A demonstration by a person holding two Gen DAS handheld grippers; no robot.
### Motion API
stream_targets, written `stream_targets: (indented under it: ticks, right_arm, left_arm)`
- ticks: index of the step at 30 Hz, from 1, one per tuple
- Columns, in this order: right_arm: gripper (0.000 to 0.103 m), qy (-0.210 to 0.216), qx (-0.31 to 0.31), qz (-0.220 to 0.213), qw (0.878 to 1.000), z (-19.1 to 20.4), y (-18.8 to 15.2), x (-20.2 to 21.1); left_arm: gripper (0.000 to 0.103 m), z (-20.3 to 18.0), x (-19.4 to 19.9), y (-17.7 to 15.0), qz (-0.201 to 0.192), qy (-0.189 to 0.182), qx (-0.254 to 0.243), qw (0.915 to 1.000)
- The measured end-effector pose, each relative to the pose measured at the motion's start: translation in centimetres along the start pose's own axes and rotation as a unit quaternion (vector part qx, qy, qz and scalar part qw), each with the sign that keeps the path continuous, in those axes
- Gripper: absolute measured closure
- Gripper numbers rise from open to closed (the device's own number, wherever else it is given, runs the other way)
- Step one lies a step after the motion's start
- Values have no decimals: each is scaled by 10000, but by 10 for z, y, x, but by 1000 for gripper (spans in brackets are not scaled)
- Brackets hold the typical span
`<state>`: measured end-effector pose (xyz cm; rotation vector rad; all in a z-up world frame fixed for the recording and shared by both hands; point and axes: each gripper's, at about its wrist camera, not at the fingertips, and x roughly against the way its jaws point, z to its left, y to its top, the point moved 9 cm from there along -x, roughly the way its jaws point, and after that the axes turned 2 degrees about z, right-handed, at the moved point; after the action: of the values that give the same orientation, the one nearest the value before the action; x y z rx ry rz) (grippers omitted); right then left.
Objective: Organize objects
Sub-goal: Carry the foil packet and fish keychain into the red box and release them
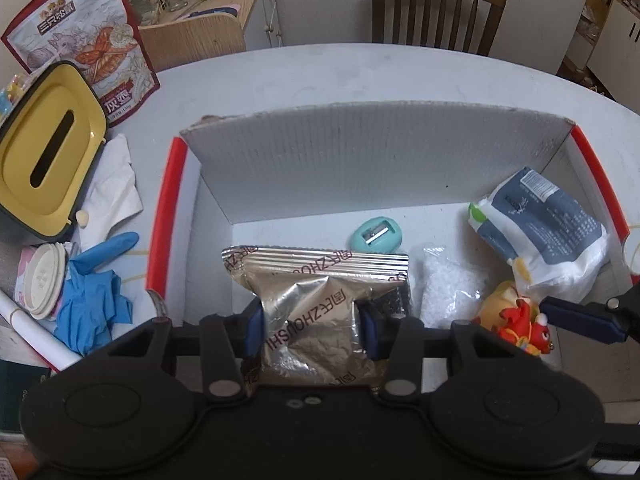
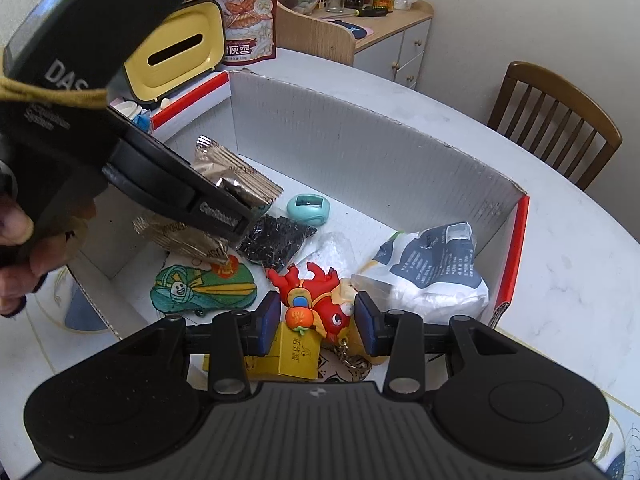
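low in the frame's centre, left gripper [image 1: 312, 330] pinches the foil snack packet [image 1: 316, 312] over the box [image 1: 360, 160], probably for sorting; right gripper [image 2: 316, 328] gapes around the red toy [image 2: 316, 300].

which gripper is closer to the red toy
Right. The right gripper hangs open just above the red toy, fingers either side. The left gripper is off to its left, shut on the gold packet.

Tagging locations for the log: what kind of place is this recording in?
Probably a home dining area: a white round table with a wooden dining chair, and a sideboard crowded with jars.
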<state>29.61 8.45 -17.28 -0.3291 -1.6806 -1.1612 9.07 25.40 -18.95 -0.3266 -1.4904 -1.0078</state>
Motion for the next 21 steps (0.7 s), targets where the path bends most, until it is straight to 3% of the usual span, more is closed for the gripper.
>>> stream_targets:
  ticks: [8, 11, 14, 21]
  right_arm:
    - [60, 211, -193, -77, 9996, -7, -2, 11]
    - [51, 252, -253, -161, 9992, -10, -2, 19]
    - [50, 289, -366, -239, 9986, -14, -3, 28]
    - [49, 315, -535, -474, 9969, -21, -5, 54]
  left_arm:
    - [54, 1, 1, -2, 12, -34, 58, 10000]
    - [49, -1, 6, -3, -64, -81, 69, 9999]
    - [38, -3, 15, -2, -200, -70, 64, 9998]
    - [38, -7, 43, -4, -492, -131, 61, 9987]
